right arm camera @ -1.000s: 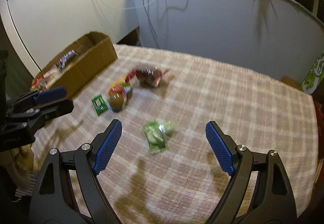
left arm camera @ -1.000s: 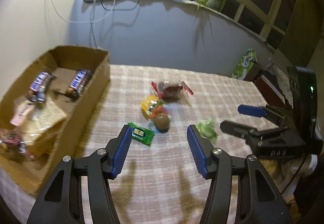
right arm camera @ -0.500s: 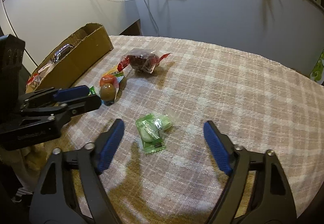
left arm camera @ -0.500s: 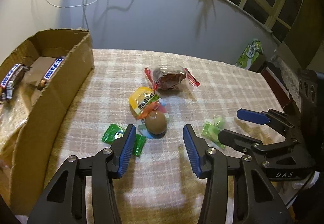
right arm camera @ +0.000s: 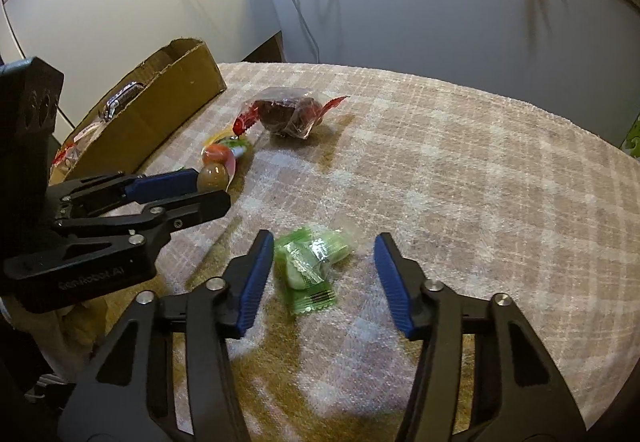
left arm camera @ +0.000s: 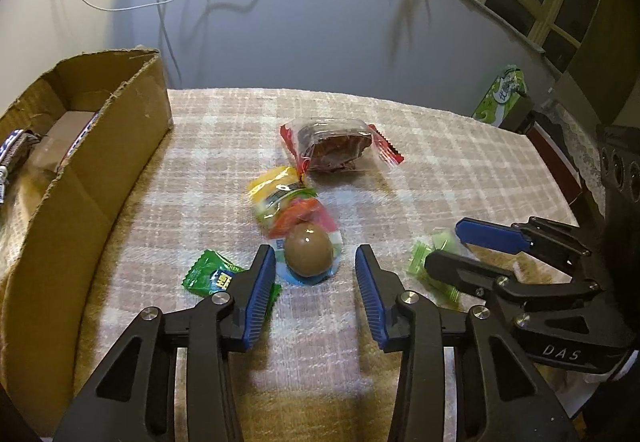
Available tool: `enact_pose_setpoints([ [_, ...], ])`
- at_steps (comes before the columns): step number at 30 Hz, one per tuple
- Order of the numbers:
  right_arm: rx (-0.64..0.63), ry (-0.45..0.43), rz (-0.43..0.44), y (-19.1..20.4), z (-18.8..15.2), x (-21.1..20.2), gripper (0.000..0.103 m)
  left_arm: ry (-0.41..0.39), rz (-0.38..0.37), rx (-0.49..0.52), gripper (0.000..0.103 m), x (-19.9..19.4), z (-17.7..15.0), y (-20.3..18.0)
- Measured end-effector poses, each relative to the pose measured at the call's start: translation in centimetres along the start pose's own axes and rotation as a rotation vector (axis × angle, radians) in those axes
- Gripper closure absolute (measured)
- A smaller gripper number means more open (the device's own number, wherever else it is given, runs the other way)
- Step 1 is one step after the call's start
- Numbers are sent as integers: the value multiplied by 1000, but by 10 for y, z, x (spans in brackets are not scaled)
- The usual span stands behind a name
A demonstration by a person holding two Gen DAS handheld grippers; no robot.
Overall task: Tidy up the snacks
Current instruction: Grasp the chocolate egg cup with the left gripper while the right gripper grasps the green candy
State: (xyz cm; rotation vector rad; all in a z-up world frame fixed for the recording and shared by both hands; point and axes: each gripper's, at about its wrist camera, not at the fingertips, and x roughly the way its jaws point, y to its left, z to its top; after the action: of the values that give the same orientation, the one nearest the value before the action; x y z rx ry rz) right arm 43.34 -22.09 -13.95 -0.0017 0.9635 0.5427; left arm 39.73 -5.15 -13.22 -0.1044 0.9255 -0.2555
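Observation:
My left gripper [left arm camera: 316,274] is open, its fingers on either side of a brown chocolate egg [left arm camera: 308,250] in a colourful wrapper [left arm camera: 286,202] on the plaid tablecloth. A small green candy [left arm camera: 212,276] lies just left of the left finger. A clear red-ended packet with a dark cake [left arm camera: 336,148] lies farther back. My right gripper [right arm camera: 324,266] is open around light green candy packets [right arm camera: 312,262]. The left gripper also shows in the right wrist view [right arm camera: 200,190], and the right gripper in the left wrist view [left arm camera: 456,246].
A cardboard box [left arm camera: 100,162] with snack bars inside stands at the left of the table; it also shows in the right wrist view [right arm camera: 160,114]. A wall with cables lies behind. A green packet [left arm camera: 500,94] stands off the far right edge.
Both grippers have moved forward and down toward the table. The left now brackets the chocolate egg, the right brackets the green candy packets. Both stay open.

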Motion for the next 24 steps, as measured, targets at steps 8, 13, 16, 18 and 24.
enact_pose_setpoints([
  [8,9,-6,11,-3,1,1,61,-6,20,21,75,3,1,-3],
  [13,-18,6,-11,-3,1,0,64,-10,29,29,76,4,0,-6],
  [16,-72,11,-47,3,0,0,64,-12,31,30,77,3,0,-6],
  [18,-73,10,-48,4,0,0,69,-13,30,28,78,3,0,-6],
  [24,-34,-5,-32,-4,-1,-6,78,-16,25,15,78,-1,-3,-2],
])
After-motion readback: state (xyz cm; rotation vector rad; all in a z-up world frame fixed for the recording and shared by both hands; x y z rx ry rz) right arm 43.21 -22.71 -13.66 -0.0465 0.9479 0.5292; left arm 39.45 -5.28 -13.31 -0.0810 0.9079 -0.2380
